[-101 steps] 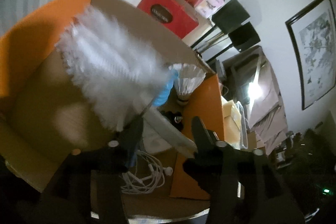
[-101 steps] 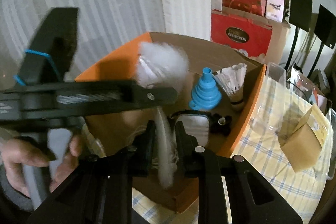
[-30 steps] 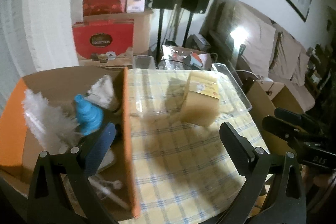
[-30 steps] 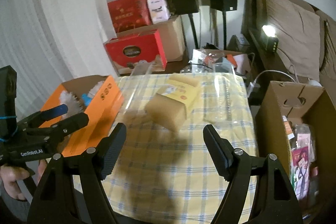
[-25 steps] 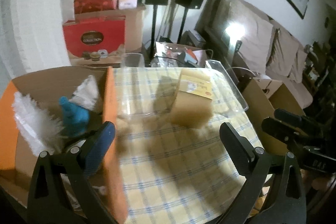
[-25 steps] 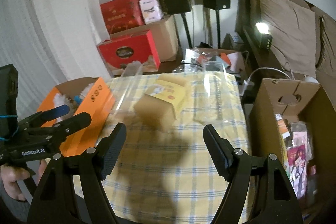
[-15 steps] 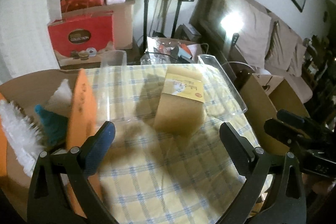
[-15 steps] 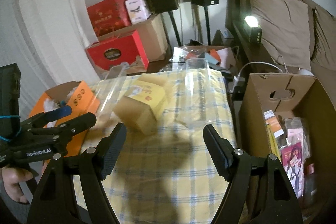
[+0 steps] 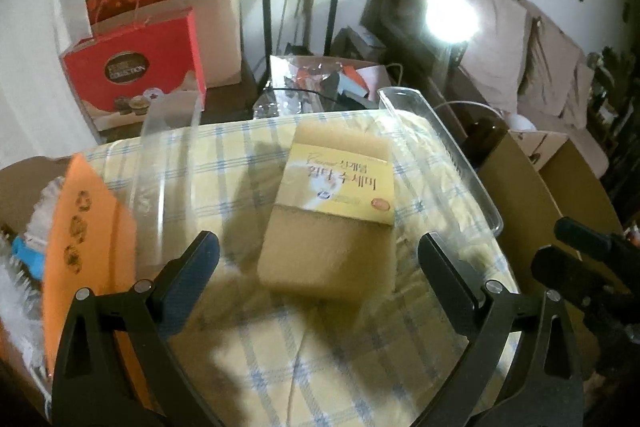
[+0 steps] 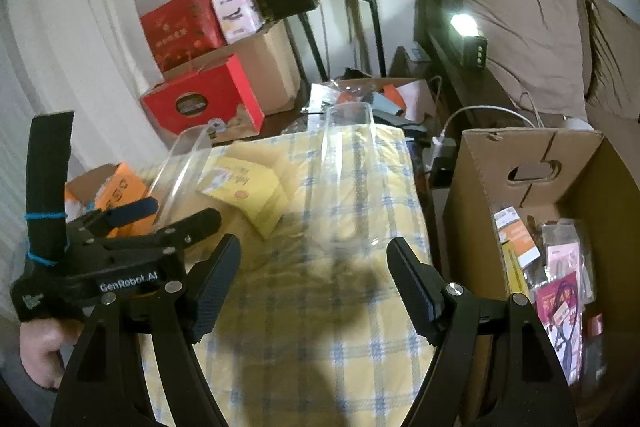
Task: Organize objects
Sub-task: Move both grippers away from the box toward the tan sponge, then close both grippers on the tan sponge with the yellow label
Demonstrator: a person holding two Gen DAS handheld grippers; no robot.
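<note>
A tan sponge pack (image 9: 328, 211) with a yellow label lies on the checked tablecloth (image 9: 320, 355). My left gripper (image 9: 318, 259) hangs open just in front of it, apart from it and holding nothing. The orange box (image 9: 88, 227) stands at the table's left end, with a white brush (image 9: 12, 287) and a blue funnel (image 9: 26, 255) inside. My right gripper (image 10: 314, 259) is open and empty above the cloth, nearer the table's right side. In the right wrist view the sponge pack (image 10: 244, 187), the orange box (image 10: 116, 187) and the left gripper (image 10: 172, 213) show at left.
Two clear plastic trays lie on the cloth: one (image 9: 168, 147) beside the orange box, one (image 9: 440, 155) along the right edge. A brown cardboard box (image 10: 560, 207) of packets stands right of the table. Red boxes (image 10: 200, 99) and speakers are behind.
The right gripper has let go of the white brush, which now lies in the orange box. Both views have swung right, away from the box, bringing the sponge pack nearer the left gripper.
</note>
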